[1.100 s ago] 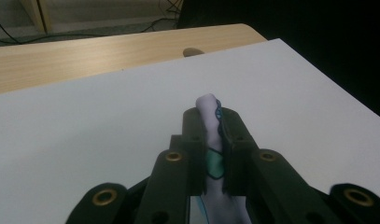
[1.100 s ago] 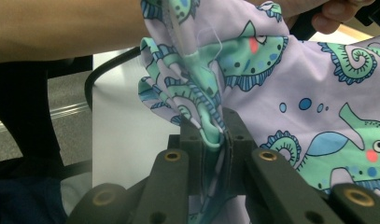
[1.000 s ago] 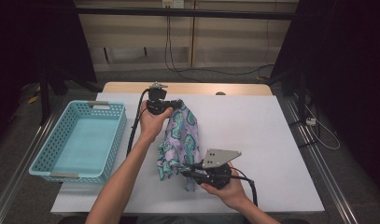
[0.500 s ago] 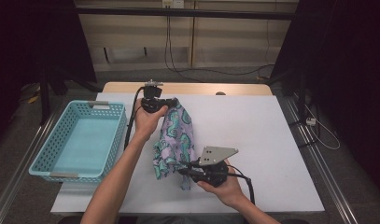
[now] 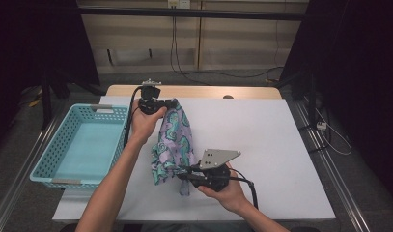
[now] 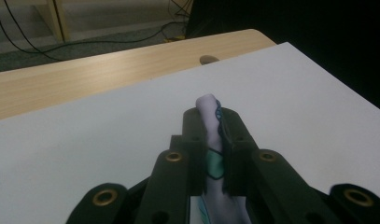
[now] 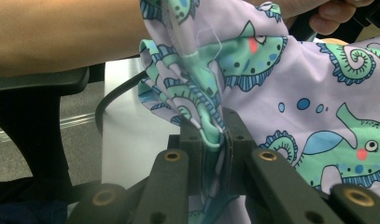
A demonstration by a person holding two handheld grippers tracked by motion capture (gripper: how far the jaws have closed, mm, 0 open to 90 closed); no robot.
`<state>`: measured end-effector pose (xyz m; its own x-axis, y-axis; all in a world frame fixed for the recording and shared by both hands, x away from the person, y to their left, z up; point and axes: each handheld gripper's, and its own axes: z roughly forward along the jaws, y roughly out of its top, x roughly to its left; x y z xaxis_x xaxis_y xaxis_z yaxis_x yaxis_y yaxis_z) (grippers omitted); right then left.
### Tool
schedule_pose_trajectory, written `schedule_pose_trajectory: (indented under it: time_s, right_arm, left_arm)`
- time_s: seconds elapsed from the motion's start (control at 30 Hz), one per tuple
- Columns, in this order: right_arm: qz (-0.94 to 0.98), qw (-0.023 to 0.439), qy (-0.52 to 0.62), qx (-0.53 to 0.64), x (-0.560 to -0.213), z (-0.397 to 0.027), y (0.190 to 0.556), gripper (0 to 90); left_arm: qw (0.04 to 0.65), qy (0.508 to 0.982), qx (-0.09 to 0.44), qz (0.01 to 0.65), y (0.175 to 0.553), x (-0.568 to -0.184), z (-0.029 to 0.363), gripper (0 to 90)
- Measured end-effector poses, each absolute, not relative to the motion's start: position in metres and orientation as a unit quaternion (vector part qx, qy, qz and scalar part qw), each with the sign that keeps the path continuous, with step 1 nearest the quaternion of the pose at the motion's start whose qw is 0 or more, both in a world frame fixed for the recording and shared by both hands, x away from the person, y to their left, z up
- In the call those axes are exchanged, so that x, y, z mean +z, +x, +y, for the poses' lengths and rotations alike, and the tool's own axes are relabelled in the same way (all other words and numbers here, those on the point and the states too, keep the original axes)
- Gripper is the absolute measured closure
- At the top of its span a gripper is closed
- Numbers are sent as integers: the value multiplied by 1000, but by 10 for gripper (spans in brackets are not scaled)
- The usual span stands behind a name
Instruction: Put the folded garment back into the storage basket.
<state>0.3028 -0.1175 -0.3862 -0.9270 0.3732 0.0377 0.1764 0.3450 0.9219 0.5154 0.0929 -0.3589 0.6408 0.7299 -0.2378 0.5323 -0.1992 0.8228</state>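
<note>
A lilac cloth (image 5: 173,137) printed with teal seahorses hangs stretched between my two grippers above the white table (image 5: 271,140). My left gripper (image 5: 173,103) is at the far end and shut on the cloth's upper edge. In the left gripper view a fold of cloth (image 6: 207,103) pokes out between the shut tips of that gripper (image 6: 214,119). My right gripper (image 5: 181,175) is at the near end, shut on the lower edge. In the right gripper view its tips (image 7: 214,128) pinch bunched cloth (image 7: 299,79), with a person's forearm behind.
A teal plastic basket (image 5: 112,109) stands at the table's left edge with nothing in it. A wooden strip (image 5: 208,91) runs along the far edge of the table. Black cables trail from both grippers. The floor behind has shelving and wires.
The left hand has raised its end of the cloth and drawn it a little to the left, so the cloth hangs more upright. The right gripper has hardly moved.
</note>
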Motion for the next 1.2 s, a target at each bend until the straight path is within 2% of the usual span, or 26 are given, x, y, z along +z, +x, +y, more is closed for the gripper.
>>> schedule_pose_trajectory:
  time_s: [1.2]
  right_arm:
    - [800,93,136,577,-354,-87,313,819]
  left_arm:
    - [490,753,131,418,514,-324,128,825]
